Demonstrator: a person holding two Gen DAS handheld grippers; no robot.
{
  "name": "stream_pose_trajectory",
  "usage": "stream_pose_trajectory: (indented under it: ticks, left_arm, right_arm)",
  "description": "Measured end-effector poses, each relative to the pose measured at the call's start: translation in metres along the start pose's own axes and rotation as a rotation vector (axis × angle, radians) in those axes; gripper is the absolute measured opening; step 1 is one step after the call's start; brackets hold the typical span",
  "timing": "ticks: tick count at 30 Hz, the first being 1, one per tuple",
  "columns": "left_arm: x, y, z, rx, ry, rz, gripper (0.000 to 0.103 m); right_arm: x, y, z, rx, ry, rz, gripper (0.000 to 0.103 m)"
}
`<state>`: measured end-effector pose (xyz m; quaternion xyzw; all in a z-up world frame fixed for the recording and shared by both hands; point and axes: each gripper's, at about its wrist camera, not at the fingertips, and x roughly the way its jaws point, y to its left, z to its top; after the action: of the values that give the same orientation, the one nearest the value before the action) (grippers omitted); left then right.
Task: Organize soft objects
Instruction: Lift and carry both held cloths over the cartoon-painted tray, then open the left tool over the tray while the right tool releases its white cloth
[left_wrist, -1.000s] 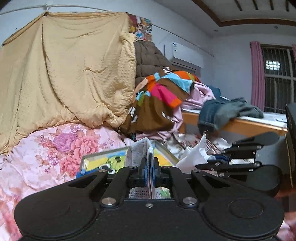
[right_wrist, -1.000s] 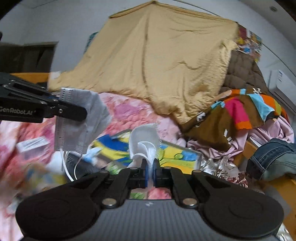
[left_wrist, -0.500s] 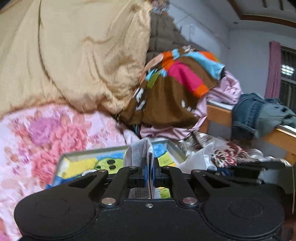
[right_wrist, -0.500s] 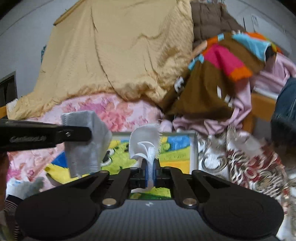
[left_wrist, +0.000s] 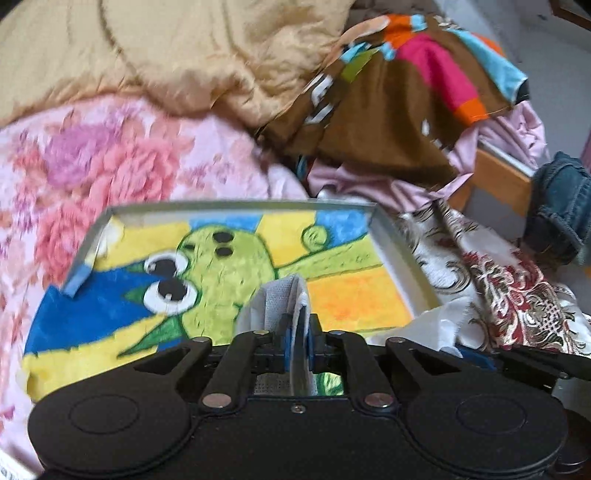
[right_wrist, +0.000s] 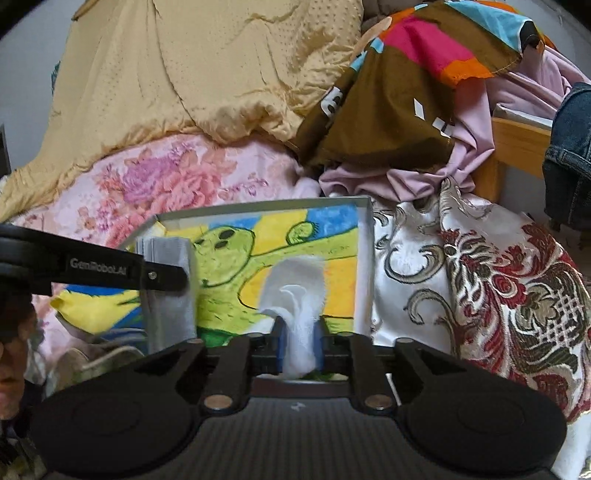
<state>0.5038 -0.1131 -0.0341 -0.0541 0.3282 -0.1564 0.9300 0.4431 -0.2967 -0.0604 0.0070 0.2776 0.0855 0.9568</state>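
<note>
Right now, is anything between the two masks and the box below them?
Nothing visible. The grey mask in the left gripper and the white mask in the right gripper hang over the box's bare painted floor.

A: List the bedding at the rear.
B: A tan quilt (right_wrist: 207, 70) is heaped at the back. Its lower edge lies on a pink floral bedspread (right_wrist: 177, 181).
A: Items to the right of the quilt?
B: A brown cloth with pink, orange and blue patches (right_wrist: 399, 110) lies over a crumpled lilac fabric (right_wrist: 476, 155). Below these is a white cloth with red and gold scrollwork (right_wrist: 491, 280).
A: Far right edge?
B: Blue denim (right_wrist: 569, 155) hangs over a wooden rail (right_wrist: 517, 144).
A: Same layout in the left wrist view?
B: Yes, though blurred: quilt (left_wrist: 166, 55), bedspread (left_wrist: 110, 162), patched cloth (left_wrist: 388, 122), denim (left_wrist: 561, 206).
</note>
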Motion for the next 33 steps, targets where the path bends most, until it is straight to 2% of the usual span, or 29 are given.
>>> stream_pose_trajectory:
  ticks: [2,3,6,8,10,14,21,23,26,33]
  left_arm:
    - [-0.001,0.004,-0.002,-0.018,0.015,0.02,0.017]
    - [-0.002,0.007,-0.004,-0.029,0.021,0.031,0.019]
    - [-0.006,0.011,-0.007,-0.043,0.02,0.057,0.038]
    - [-0.01,0.012,-0.008,-0.045,0.017,0.068,0.046]
    - [-0.015,0.012,-0.01,-0.037,0.012,0.076,0.059]
    - [-0.034,0.01,-0.011,-0.027,-0.026,0.086,0.07]
    - [-0.089,0.008,-0.017,-0.027,-0.131,0.099,0.089]
    - [-0.108,0.005,-0.018,-0.017,-0.162,0.102,0.091]
    - [-0.138,0.001,-0.02,-0.007,-0.205,0.105,0.102]
    - [-0.207,-0.008,-0.039,-0.024,-0.288,0.082,0.102]
  right_arm:
    - [-0.001,-0.001,0.0,0.001,0.003,-0.007,0.045]
    - [-0.001,-0.001,0.0,0.001,0.004,-0.013,0.048]
    - [-0.005,-0.001,0.001,-0.002,-0.002,-0.014,0.056]
    - [-0.009,0.001,0.003,-0.01,-0.01,-0.015,0.065]
    - [-0.015,0.003,0.004,-0.029,-0.021,-0.03,0.074]
    - [-0.032,0.002,0.009,-0.03,-0.046,-0.038,0.086]
    - [-0.085,0.004,0.021,-0.005,-0.138,-0.043,0.098]
    - [-0.103,0.007,0.024,-0.005,-0.171,-0.051,0.102]
    - [-0.131,0.012,0.025,-0.009,-0.213,-0.045,0.103]
    - [-0.192,0.026,0.021,-0.029,-0.319,-0.029,0.103]
